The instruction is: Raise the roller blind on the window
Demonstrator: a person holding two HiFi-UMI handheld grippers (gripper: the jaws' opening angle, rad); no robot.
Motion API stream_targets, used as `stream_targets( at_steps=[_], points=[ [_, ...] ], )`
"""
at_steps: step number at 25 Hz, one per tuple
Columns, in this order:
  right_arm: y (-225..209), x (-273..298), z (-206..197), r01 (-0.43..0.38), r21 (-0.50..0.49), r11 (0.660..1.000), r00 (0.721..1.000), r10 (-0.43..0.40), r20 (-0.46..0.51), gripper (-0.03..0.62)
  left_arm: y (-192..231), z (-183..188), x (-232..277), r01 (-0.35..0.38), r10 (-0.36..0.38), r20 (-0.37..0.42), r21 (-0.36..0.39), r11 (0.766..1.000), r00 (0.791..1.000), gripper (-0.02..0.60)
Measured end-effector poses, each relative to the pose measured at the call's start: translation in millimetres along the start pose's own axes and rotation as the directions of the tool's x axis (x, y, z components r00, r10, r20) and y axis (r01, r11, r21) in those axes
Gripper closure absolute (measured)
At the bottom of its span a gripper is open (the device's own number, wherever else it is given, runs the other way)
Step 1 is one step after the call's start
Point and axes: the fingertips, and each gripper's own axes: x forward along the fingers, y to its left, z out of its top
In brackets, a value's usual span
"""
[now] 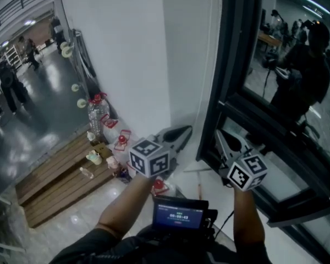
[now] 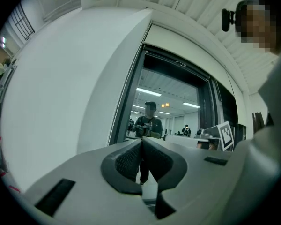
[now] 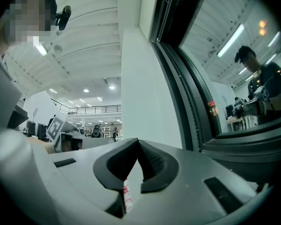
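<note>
Pointing level at the edge of the window, both tools are closed. The left gripper [image 2: 141,140] has its ribbed pads pressed together along their length. The right gripper [image 3: 137,140] has its tips meeting, with only a small gap lower down through which something pale far below shows (background, not a thing it holds). No view shows anything standing between either pair of pads, though a strand as thin as the bead chain [image 2: 117,112] could be pinched there without showing, so I would not rule that out. In the left gripper's own view the chain runs just to the left of its jaws, down along the dark window frame [image 1: 231,81] straight ahead. The right gripper sits close beside it on the right, nearer the glass [image 1: 297,65]. The glass ahead of both tools is uncovered. The blind's cloth cannot be picked out anywhere in front of them, so it is probably gathered high above the jaws, near the top of the frame. The two tools seem to be held side by side at the frame's edge because the chain hangs there. A blind of this kind goes up by pulling that chain hand over hand. Closed jaws suit gripping so fine a cord, and keeping them level leaves room to draw straight down.
</note>
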Motion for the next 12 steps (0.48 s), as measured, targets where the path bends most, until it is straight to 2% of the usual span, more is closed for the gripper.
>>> stream_targets(
  at_steps=[7, 12],
  points=[
    [12.9, -5.6, 13.6, 0.014, -0.025, 1.000, 1.000, -0.014, -0.015, 0.582, -5.2, 5.3, -18.1, -0.037, 0.036, 0.018, 0.020, 0.999, 0.999, 0.584],
    [11.8, -8.5, 15.8, 0.025, -0.008, 1.000, 1.000, -0.025, -0.007, 0.582, -2.0, 8.5, -24.3, -0.059, 0.058, 0.020, 0.028, 0.998, 0.998, 0.584]
  ],
)
